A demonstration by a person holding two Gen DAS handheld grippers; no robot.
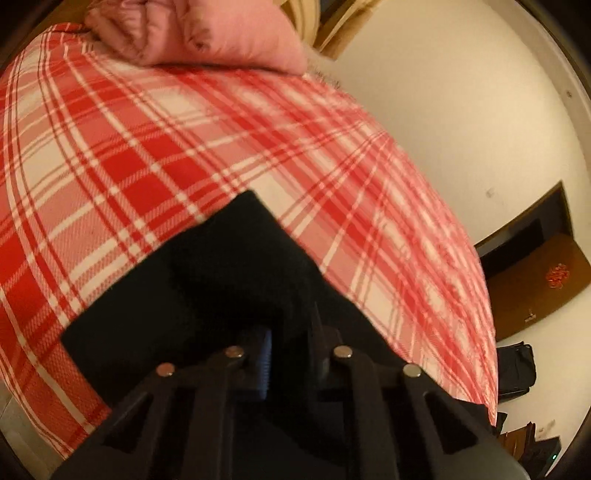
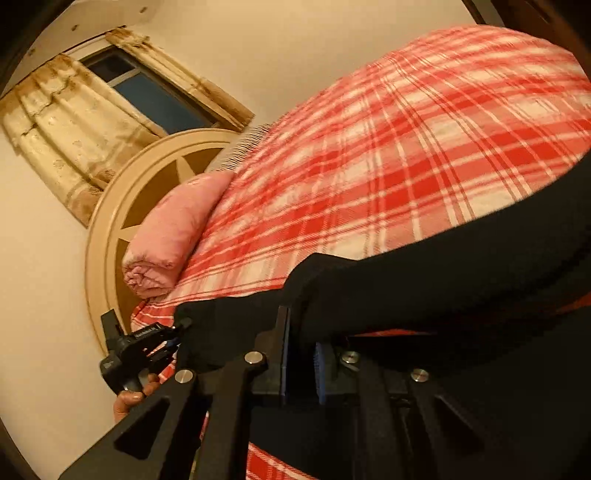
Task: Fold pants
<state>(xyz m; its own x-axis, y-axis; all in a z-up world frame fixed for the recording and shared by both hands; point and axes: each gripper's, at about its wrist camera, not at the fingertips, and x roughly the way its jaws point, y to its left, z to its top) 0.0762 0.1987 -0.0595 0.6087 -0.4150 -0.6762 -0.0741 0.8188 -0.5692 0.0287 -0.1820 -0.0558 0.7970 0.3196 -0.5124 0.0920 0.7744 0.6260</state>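
Observation:
Black pants [image 1: 207,280] lie on a red and white plaid bedspread [image 1: 147,147]. In the left wrist view my left gripper [image 1: 291,332] is shut on their near edge, with dark cloth running between the fingers. In the right wrist view the pants [image 2: 443,280] hang as a lifted fold above the bedspread [image 2: 406,147]. My right gripper [image 2: 301,343] is shut on that fold, its blue pads pressing the cloth. The same view shows the left gripper [image 2: 181,330] pinching the fold's far left corner, with a hand [image 2: 129,400] below it.
A folded pink quilt [image 1: 207,33] [image 2: 173,236] lies at the head of the bed against a round cream headboard [image 2: 122,206]. A curtained window [image 2: 147,92] is on the wall behind. Past the bed's right edge are a brown door [image 1: 535,269] and a dark bag [image 1: 515,369] on the floor.

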